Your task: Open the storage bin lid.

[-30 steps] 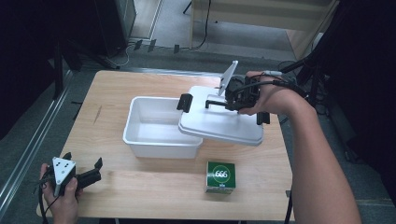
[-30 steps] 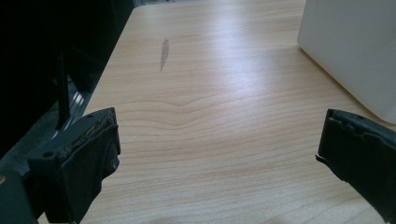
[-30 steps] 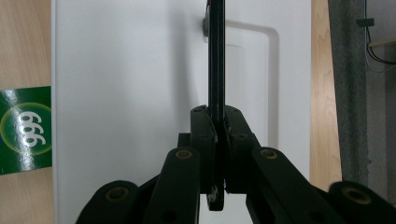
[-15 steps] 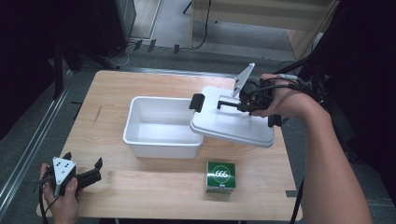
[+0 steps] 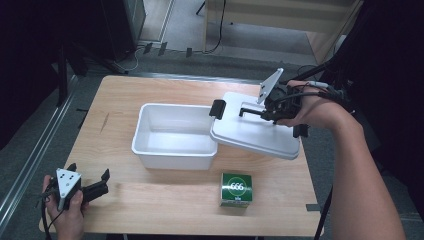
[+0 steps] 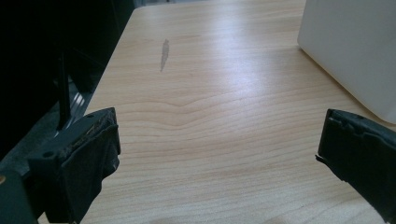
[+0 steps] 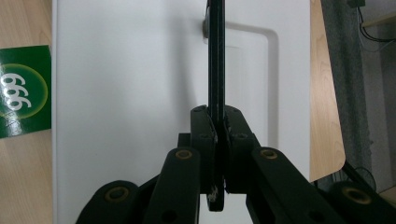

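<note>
- While clamped on the black handle (image 7: 215, 56), the right gripper (image 5: 272, 107) carries the white lid (image 5: 255, 131) hanging beneath its jaws, beside the tub (image 5: 172, 135).
- Left gripper (image 5: 92, 187) rests on the table (image 6: 210, 116), jaws apart, nothing between.

Count on the worktop (image 5: 150, 210): one white plastic bin (image 5: 172, 134), open-topped; one white lid (image 5: 255, 132) with a black handle (image 7: 215, 56) and two black latches, one at each end; one green box (image 5: 236, 189) marked 666. Hand-held grippers: two, a left hand-held gripper (image 5: 97, 187) and a right hand-held gripper (image 5: 260, 112). Worktops: one.
</note>
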